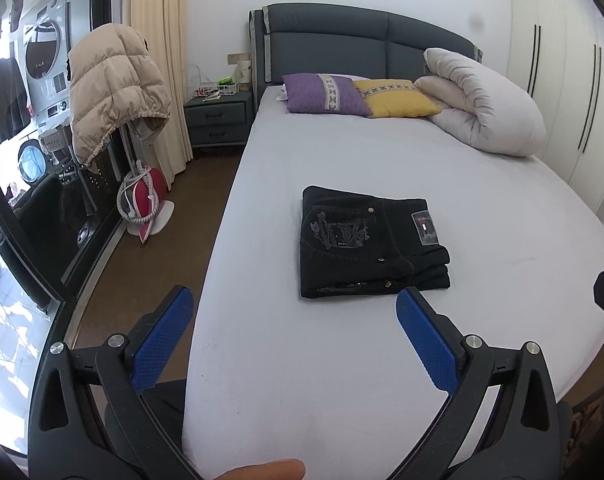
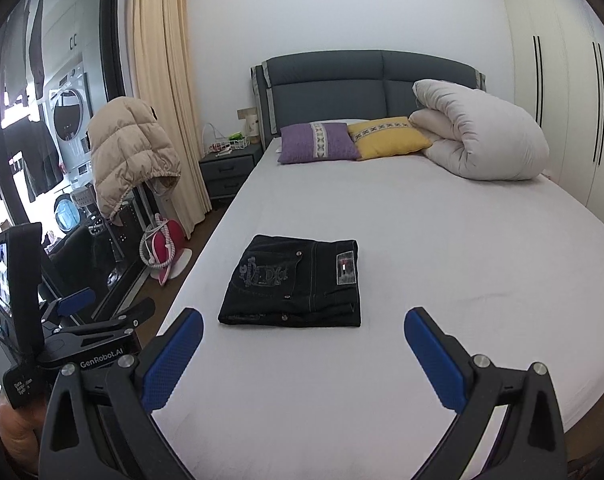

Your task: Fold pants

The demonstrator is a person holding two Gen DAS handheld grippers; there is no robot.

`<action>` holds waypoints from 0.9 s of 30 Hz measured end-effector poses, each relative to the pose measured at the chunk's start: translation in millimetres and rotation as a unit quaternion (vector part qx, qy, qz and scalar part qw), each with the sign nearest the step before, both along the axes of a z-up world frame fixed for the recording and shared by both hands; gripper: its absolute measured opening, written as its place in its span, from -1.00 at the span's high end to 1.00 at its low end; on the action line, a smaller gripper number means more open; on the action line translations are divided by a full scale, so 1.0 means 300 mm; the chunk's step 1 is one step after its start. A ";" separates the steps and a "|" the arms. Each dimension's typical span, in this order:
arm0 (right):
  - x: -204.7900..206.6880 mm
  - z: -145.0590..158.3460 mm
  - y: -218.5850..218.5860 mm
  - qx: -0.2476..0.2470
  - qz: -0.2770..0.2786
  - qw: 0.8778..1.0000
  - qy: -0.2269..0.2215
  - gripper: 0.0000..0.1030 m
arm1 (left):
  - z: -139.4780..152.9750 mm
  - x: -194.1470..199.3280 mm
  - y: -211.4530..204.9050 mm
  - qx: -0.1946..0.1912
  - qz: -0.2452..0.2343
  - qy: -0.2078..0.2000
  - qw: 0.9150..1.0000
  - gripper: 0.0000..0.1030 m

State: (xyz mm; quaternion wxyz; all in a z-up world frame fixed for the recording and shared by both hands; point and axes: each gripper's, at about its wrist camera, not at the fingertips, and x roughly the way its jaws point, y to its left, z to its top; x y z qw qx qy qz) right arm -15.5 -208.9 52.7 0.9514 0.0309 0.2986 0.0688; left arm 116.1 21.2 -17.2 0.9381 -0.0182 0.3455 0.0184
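Observation:
Black pants (image 1: 372, 242) lie folded into a compact rectangle on the white bed sheet (image 1: 342, 152), back pocket embroidery and a label patch facing up. They also show in the right wrist view (image 2: 298, 282). My left gripper (image 1: 294, 298) is open and empty, held above the bed's near edge, just short of the pants. My right gripper (image 2: 304, 318) is open and empty, also just short of the pants. The left gripper's body (image 2: 70, 320) shows at the left of the right wrist view.
Purple pillow (image 1: 324, 94), yellow pillow (image 1: 396, 98) and a rolled white duvet (image 1: 482, 100) lie at the headboard. A nightstand (image 1: 218, 122) stands left of the bed. A beige puffer jacket (image 1: 114, 88) hangs by the glass door. Wardrobe (image 1: 562, 80) on the right.

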 end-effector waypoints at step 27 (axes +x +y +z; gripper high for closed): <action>0.060 -0.057 -0.013 -0.004 0.005 0.999 0.035 -1.00 | -0.083 0.078 0.000 -0.002 0.003 0.023 1.000 -1.00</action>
